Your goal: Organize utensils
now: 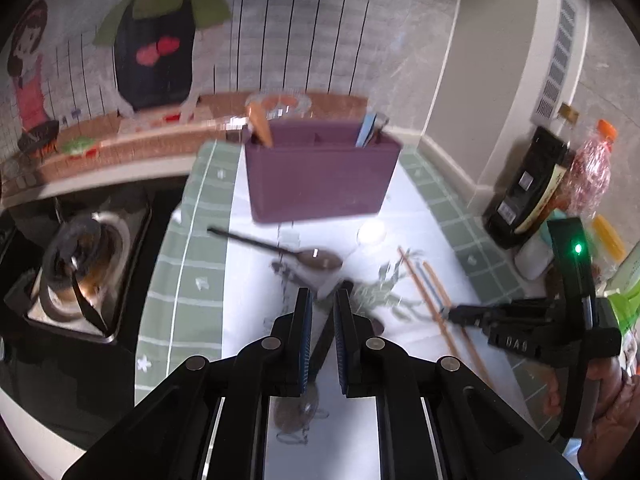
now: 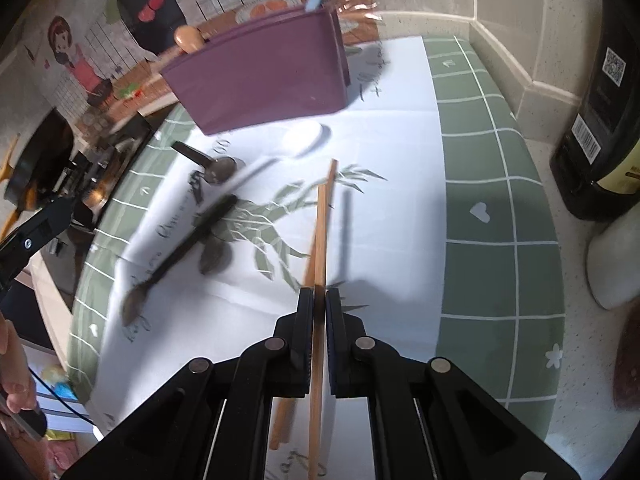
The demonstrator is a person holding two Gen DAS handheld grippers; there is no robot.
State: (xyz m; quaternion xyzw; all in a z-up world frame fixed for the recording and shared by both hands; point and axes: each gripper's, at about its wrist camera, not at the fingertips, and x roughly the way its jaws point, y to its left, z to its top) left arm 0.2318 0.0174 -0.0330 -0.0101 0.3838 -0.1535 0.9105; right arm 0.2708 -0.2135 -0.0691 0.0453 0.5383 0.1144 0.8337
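A purple utensil holder (image 1: 320, 172) stands at the back of the white mat; it also shows in the right wrist view (image 2: 260, 80). It holds an orange handle (image 1: 260, 124) and a blue one (image 1: 368, 130). My left gripper (image 1: 323, 296) is shut on a dark spoon (image 1: 320, 344), lifted off the mat; the right wrist view shows this spoon (image 2: 188, 240) in the air. My right gripper (image 2: 319, 296) is shut on one wooden chopstick (image 2: 320, 240); a second chopstick (image 2: 310, 256) lies beside it. Another dark spoon (image 1: 288, 250) and a white spoon (image 2: 300, 140) lie on the mat.
A gas stove with a pot (image 1: 76, 264) sits left of the mat. A dark bottle (image 1: 524, 188) and an orange-capped bottle (image 1: 592, 168) stand at the right by the wall. The green checked cloth (image 2: 488, 200) borders the mat.
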